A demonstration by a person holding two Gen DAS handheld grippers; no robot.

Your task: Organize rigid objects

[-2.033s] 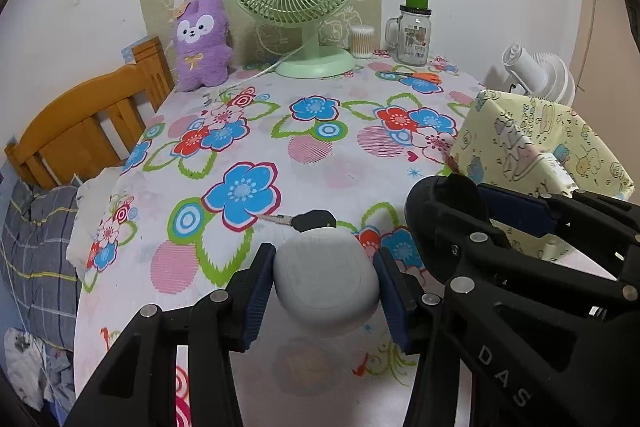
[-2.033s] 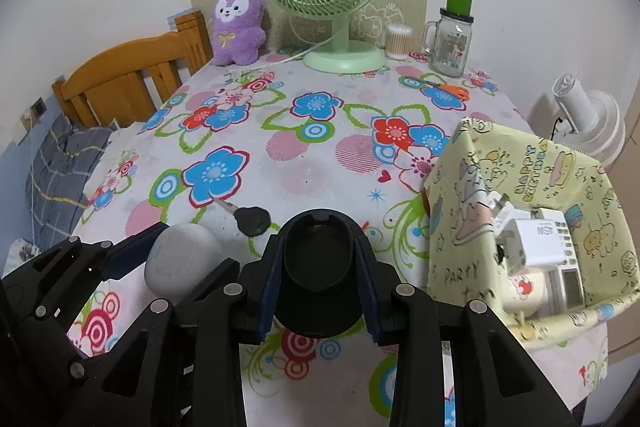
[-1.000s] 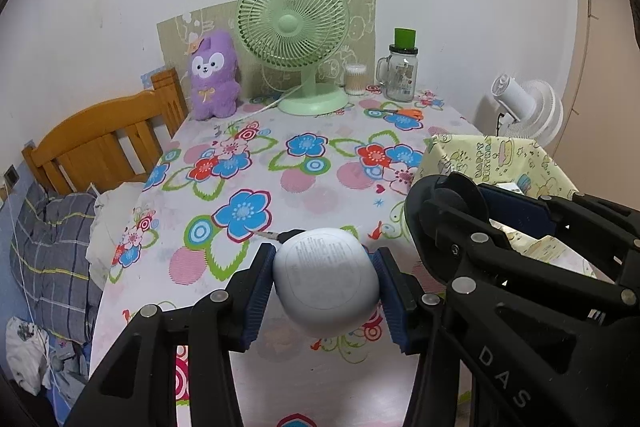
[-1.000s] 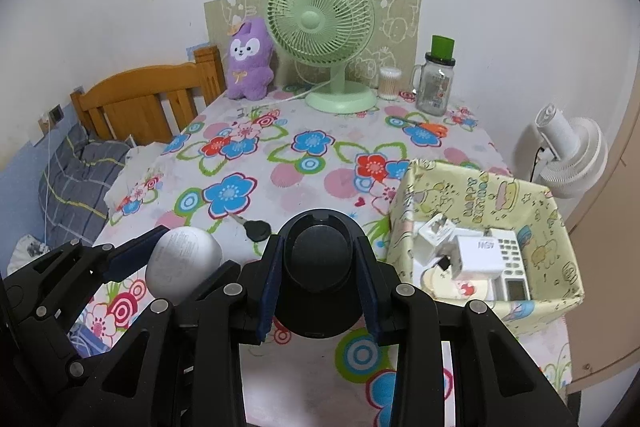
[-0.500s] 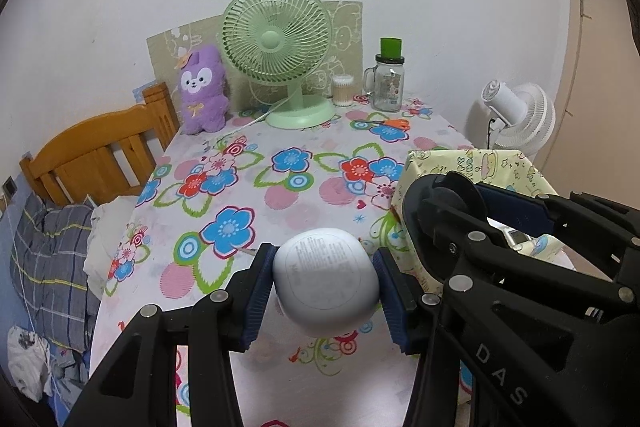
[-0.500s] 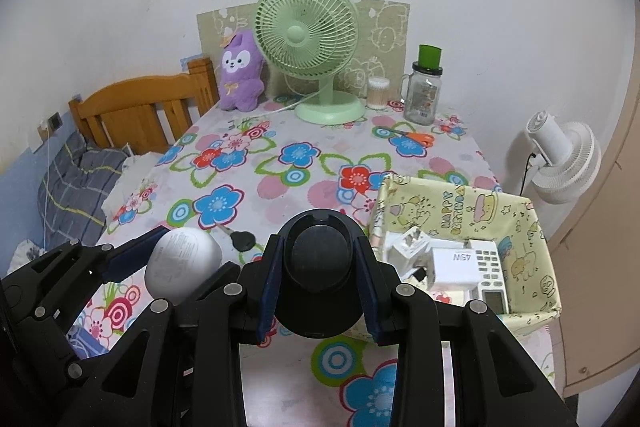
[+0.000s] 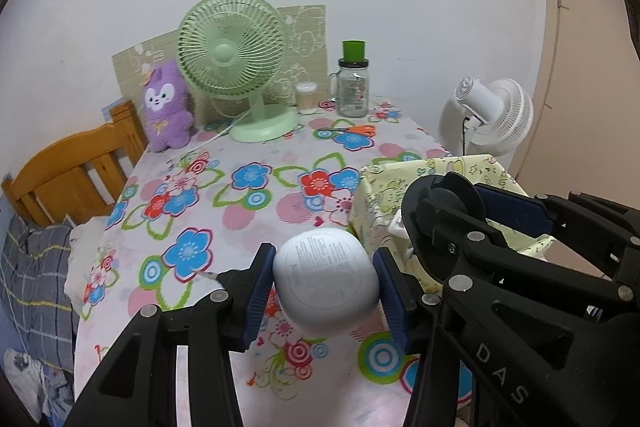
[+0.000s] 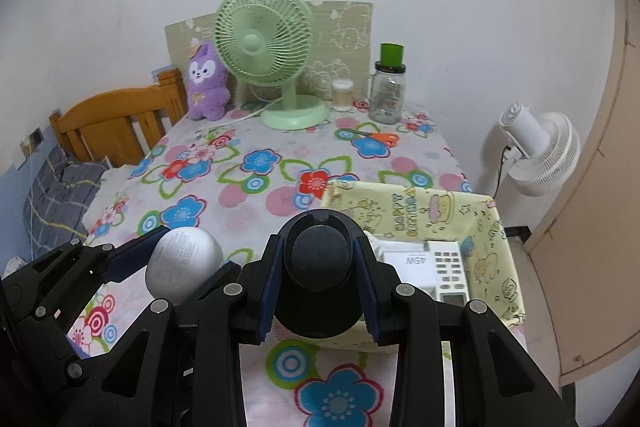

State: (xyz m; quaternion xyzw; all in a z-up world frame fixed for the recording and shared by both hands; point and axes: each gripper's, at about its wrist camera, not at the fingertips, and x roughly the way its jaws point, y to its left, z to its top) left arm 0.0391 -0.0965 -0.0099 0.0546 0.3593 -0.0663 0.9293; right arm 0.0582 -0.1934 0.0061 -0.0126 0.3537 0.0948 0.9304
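Observation:
My left gripper [image 7: 325, 289] is shut on a white rounded case [image 7: 326, 275] with small print on its face, held above the flowered tablecloth [image 7: 256, 211]. Just to its right, my right gripper [image 8: 320, 281] is shut on a black round object [image 8: 320, 263], hanging over the near left corner of a yellow cartoon-print fabric box [image 8: 408, 203]. Inside the box lie a white charger block [image 8: 404, 259] and a white keypad device [image 8: 448, 267]. In the right wrist view the white case [image 8: 182, 265] shows at the left. A key [image 7: 206, 273] lies on the cloth, mostly hidden behind my left finger.
At the table's far end stand a green desk fan [image 7: 236, 67], a purple plush toy [image 7: 166, 107], a lidded glass jar [image 7: 354, 87] and a small cup [image 7: 306, 99]. Orange scissors [image 7: 356, 130] lie near them. A wooden chair [image 7: 72, 167] stands left, a white fan [image 7: 496, 119] right.
Both grippers have risen and drifted back and right together, each keeping its object. The table looks farther away, and the yellow box now lies under the right gripper.

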